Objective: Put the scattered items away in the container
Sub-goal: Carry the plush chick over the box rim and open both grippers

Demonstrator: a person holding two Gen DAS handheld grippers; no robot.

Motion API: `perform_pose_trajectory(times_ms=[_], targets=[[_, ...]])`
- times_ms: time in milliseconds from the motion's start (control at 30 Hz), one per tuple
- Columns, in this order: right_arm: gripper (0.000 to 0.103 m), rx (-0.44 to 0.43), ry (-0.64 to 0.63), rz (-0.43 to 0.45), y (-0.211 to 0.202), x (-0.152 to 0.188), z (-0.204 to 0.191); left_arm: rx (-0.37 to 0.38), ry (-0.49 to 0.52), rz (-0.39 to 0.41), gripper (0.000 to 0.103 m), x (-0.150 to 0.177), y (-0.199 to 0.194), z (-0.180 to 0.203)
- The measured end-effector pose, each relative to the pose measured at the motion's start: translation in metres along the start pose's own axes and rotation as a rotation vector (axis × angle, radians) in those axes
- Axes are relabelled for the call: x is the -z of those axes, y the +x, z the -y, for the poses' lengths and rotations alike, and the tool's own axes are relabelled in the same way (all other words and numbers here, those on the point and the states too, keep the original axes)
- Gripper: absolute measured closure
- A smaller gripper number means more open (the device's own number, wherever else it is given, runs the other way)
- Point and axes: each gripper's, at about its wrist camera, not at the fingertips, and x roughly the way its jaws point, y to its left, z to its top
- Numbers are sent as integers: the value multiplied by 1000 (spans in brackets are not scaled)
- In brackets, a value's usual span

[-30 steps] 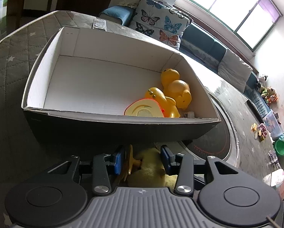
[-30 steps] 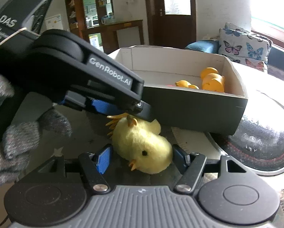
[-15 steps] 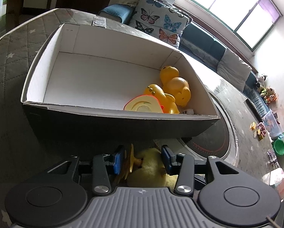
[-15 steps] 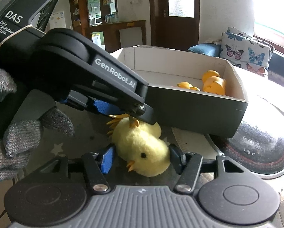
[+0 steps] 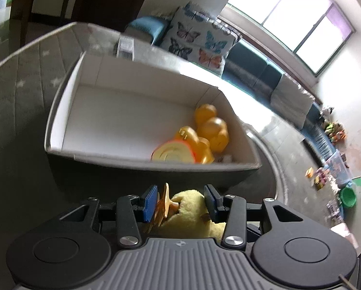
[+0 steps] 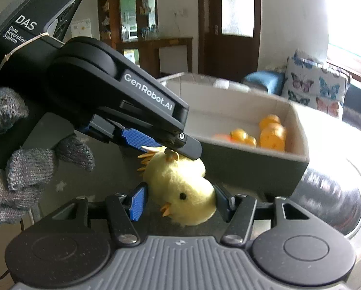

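Both grippers have risen with the plush chick [image 6: 180, 191] since the earlier frames, the box [image 5: 153, 166] now sitting lower in the left wrist view, and the right gripper [image 6: 178, 203] has narrowed onto the toy's head. Its pads press the head from both sides; the left gripper [image 5: 180, 199] pinches the chick's feet end, its fingers reaching in from the upper left of the right wrist view. The chick hangs just in front of the box's near wall, about level with or below its rim. Yellow ducks [image 5: 204, 133] already lie in the far right corner. To do this step well, the pair should probably lift together until the toy clears the rim, carry it over the bare floor at left, then release simultaneously.
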Motion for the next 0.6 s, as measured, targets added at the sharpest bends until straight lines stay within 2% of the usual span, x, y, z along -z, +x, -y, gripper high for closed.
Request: perform_pose_trajectory(times_ms=[267,600], targets=[[46,3,-35,81,-1,-37,2,5,32,75,58,-36,-12,10],[47,-1,-28,106,35,-73,11,-24,20,90,58,-82,6,-4]])
